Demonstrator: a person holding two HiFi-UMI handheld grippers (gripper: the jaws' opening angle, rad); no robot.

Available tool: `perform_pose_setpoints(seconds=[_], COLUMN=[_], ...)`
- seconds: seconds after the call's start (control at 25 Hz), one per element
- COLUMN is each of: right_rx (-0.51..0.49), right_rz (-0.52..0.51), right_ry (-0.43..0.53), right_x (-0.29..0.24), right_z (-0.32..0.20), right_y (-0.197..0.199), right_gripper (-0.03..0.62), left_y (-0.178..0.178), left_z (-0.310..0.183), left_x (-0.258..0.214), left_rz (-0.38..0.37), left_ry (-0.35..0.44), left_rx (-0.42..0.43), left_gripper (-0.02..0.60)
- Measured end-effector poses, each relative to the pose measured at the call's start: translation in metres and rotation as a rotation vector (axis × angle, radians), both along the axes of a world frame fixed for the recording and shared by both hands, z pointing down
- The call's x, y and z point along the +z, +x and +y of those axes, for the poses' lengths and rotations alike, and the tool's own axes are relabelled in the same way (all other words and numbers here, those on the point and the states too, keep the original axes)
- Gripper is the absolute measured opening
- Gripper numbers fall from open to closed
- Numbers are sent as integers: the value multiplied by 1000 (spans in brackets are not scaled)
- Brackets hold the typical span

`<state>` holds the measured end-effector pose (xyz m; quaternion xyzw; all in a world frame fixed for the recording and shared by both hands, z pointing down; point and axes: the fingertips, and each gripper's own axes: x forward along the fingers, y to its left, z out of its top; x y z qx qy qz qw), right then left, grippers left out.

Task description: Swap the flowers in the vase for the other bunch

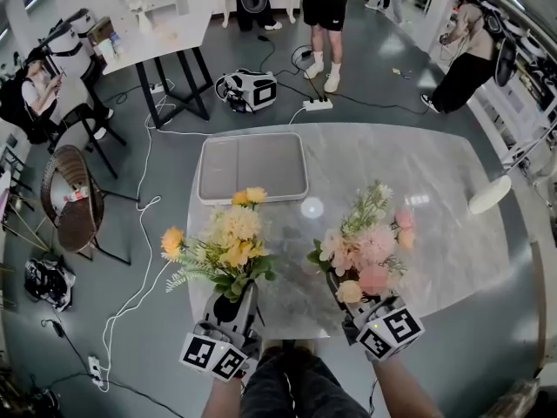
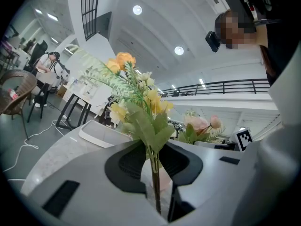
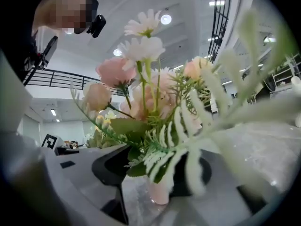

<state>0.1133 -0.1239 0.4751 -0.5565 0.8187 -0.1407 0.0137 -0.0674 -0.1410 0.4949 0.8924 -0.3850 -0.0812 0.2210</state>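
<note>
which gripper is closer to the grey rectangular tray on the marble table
Left. The left gripper, gripping the yellow flower bunch, is directly on the near side of the grey rectangular tray; the right gripper, around the pink flower bunch, is further right.

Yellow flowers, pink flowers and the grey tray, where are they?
yellow flowers (image 1: 237, 226): head view, on the big pale-yellow bloom in the middle.
pink flowers (image 1: 376, 242): head view, on the large pink bloom.
grey tray (image 1: 252, 165): head view, on its bare flat middle.

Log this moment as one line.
left gripper: shut on yellow artificial flower bunch | right gripper: open around pale pink vase | pink flower bunch: in vase
</note>
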Motion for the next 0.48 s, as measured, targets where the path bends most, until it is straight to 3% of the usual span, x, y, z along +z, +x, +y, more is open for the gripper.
perform_pose_setpoints(seconds=[0.48], right_rx=[-5], right_rz=[-4], right_ry=[-20], right_x=[7], right_z=[6], right_y=[-2], right_gripper=[262], left_y=[5], left_z=[2], left_x=[-4], left_rz=[21], left_ry=[11], left_rx=[31], left_gripper=[92])
